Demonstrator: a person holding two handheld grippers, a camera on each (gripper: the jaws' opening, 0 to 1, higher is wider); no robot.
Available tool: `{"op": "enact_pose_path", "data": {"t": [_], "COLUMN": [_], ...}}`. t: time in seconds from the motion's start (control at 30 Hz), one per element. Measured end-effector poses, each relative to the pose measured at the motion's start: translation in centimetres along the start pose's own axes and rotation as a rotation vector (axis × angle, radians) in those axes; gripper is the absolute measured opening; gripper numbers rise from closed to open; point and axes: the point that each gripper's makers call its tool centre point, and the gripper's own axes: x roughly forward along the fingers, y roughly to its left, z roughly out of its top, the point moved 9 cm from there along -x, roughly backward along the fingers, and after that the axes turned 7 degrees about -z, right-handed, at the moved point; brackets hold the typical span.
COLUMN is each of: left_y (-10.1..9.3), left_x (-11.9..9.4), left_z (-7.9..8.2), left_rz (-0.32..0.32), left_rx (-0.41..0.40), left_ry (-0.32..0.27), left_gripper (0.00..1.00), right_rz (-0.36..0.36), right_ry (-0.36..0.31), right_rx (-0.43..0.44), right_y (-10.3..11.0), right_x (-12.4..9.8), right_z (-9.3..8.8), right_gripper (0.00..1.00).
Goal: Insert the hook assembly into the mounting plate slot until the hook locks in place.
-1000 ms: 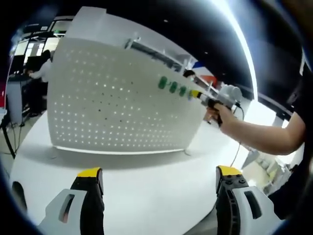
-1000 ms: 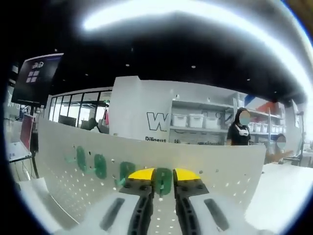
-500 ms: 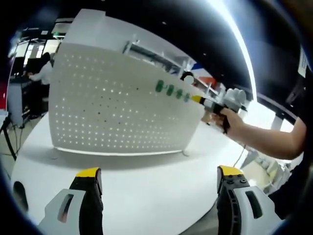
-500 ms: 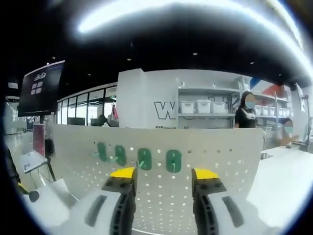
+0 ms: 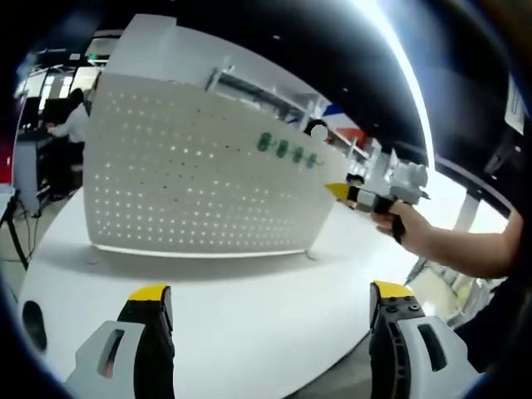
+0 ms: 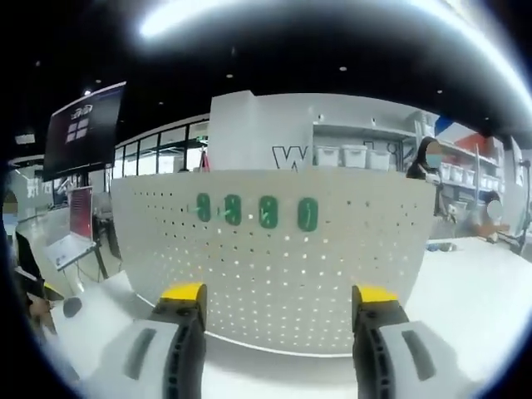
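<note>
Four glossy green oval hooks (image 6: 258,212) were seen seated in a row high on the white, curved, perforated mounting plate (image 6: 274,266). The right gripper (image 6: 278,301) was held off the plate, yellow-tipped jaws spread wide, nothing clamped. The left gripper (image 5: 270,299) was likewise gaping above the smooth white table (image 5: 241,307).

This looks like a showroom or demo hall. A dark ceiling with long light strips (image 6: 274,12) hangs over shelving stocked with white bins (image 6: 353,155). A display screen (image 6: 83,129) stands beside glass-walled rooms (image 6: 162,150).
</note>
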Motion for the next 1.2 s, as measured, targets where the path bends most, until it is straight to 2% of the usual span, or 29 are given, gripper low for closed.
{"op": "enact_pose_path", "data": {"t": [0.23,0.47,0.77,1.2], "left_y": [0.1,0.0,-0.2,-0.3], "left_x": [-0.6,-0.6,-0.7,-1.3], "left_z": [-0.2,-0.1,-0.1,-0.5], "left_rz": [0.013,0.01,0.004,0.005], "left_rx": [-0.004,0.004,0.011,0.006], "left_ry": [0.002,0.005,0.009,0.019], "left_gripper": [1.0,1.0,1.0,1.0], "right_rz": [0.016,0.036,0.056,0.03], "right_ry": [0.037,0.071,0.143,0.189], "right_rx": [0.008,0.005,0.005,0.031], "right_y": [0.7,1.3,2.1,2.2], "right_x": [-2.6,-4.7,-7.4,-10.0], "right_z": [-1.7,-3.3,-6.3,-8.3], "right_gripper": [0.77,0.81,0.83,0.87]}}
